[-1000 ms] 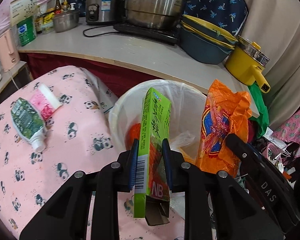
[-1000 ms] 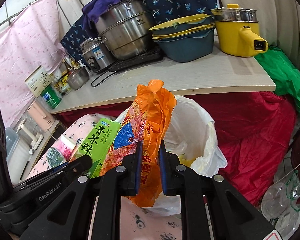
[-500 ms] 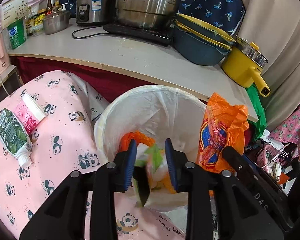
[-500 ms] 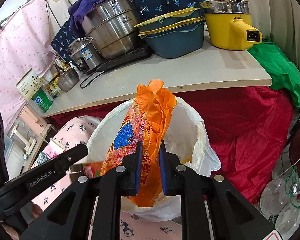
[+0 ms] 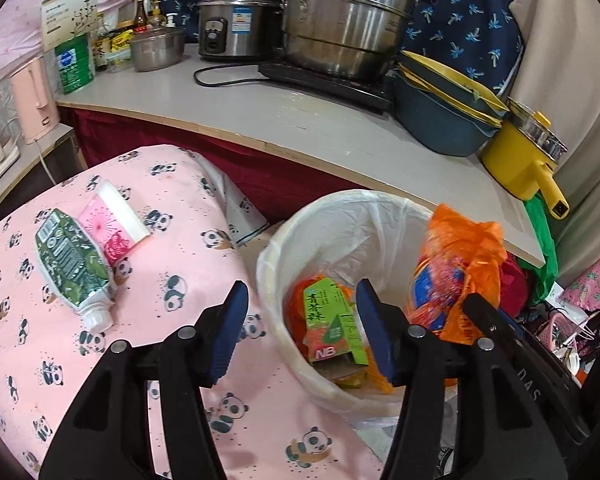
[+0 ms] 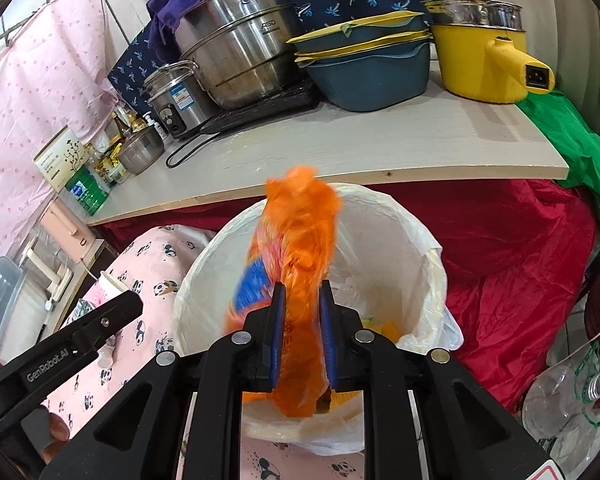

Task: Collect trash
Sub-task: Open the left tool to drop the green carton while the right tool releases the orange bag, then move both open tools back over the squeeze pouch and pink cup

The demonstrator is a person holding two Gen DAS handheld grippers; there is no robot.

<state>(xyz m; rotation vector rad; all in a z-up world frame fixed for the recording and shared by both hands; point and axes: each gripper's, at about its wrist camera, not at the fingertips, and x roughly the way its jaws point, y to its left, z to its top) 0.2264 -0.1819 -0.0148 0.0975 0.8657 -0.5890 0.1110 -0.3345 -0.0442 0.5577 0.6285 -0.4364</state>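
Observation:
A white-lined trash bin stands beside the pink panda cloth; it also shows in the right wrist view. The green carton lies inside the bin on orange trash. My left gripper is open and empty above the bin's near rim. My right gripper is over the bin with an orange snack bag between its jaws; the bag is blurred and the jaws look slightly parted. The bag also shows in the left wrist view. A green tube and a pink tube lie on the cloth.
A counter behind the bin carries steel pots, stacked blue basins and a yellow electric pot. Red cloth hangs under the counter. A clear plastic bottle lies on the floor at right.
My left gripper has opened and the green carton has dropped into the bin. My right gripper's jaws have parted a little and the orange bag now looks blurred over the bin.

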